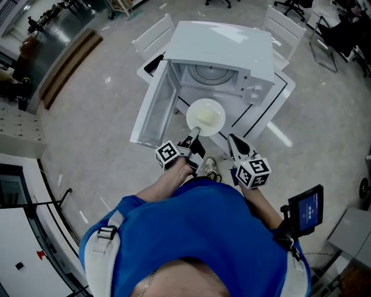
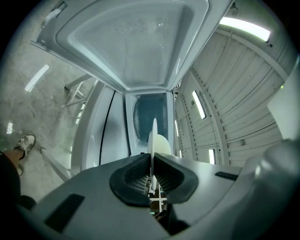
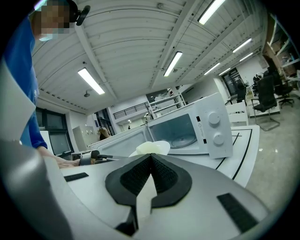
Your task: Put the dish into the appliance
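Observation:
A white microwave [image 1: 223,52] stands on a white table [image 1: 272,104] with its door [image 1: 153,107] swung open to the left, showing the glass turntable [image 1: 210,74] inside. My left gripper [image 1: 194,134] is shut on the rim of a pale round dish [image 1: 206,116], held just in front of the open cavity. In the left gripper view the dish [image 2: 153,138] stands edge-on between the pads, with the cavity [image 2: 149,115] straight ahead. My right gripper [image 1: 233,141] is shut and holds nothing, just right of the dish. From the right gripper view the dish [image 3: 152,147] hovers before the microwave [image 3: 197,129].
White chairs [image 1: 155,36] stand behind the table, and office chairs [image 1: 293,7] further back. The microwave's control knobs [image 3: 214,127] are on its right side. A person's shoe [image 1: 210,168] rests on the grey floor by the table's front edge.

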The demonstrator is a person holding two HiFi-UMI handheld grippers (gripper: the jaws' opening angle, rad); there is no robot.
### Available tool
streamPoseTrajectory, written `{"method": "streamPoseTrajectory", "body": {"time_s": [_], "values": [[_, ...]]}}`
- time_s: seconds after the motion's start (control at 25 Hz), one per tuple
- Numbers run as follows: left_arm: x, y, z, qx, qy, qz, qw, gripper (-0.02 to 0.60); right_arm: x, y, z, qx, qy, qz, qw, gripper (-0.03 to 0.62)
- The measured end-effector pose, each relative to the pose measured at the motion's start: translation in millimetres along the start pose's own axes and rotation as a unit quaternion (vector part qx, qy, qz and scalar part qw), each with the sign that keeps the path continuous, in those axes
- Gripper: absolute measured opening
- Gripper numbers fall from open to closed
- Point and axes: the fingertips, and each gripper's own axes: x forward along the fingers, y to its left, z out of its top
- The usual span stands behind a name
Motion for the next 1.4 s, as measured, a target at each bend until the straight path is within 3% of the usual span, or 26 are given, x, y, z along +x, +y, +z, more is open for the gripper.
{"method": "streamPoseTrajectory", "body": {"time_s": [0.72,0.96,1.4], "values": [[72,27,65,-0.004,-0.009,0.03,0.9995,0.017,81,-40,25,-0.013,0.021,0.0,1.0,0.0],[116,39,76,-0.012,-0.003,0.042,0.999,0.017,107,-71,35,-0.013,0.032,-0.013,0.999,0.0],[135,52,83,-0.017,-0.01,0.064,0.9978,0.017,110,-74,33,-0.006,0.048,-0.016,0.999,0.0]]}}
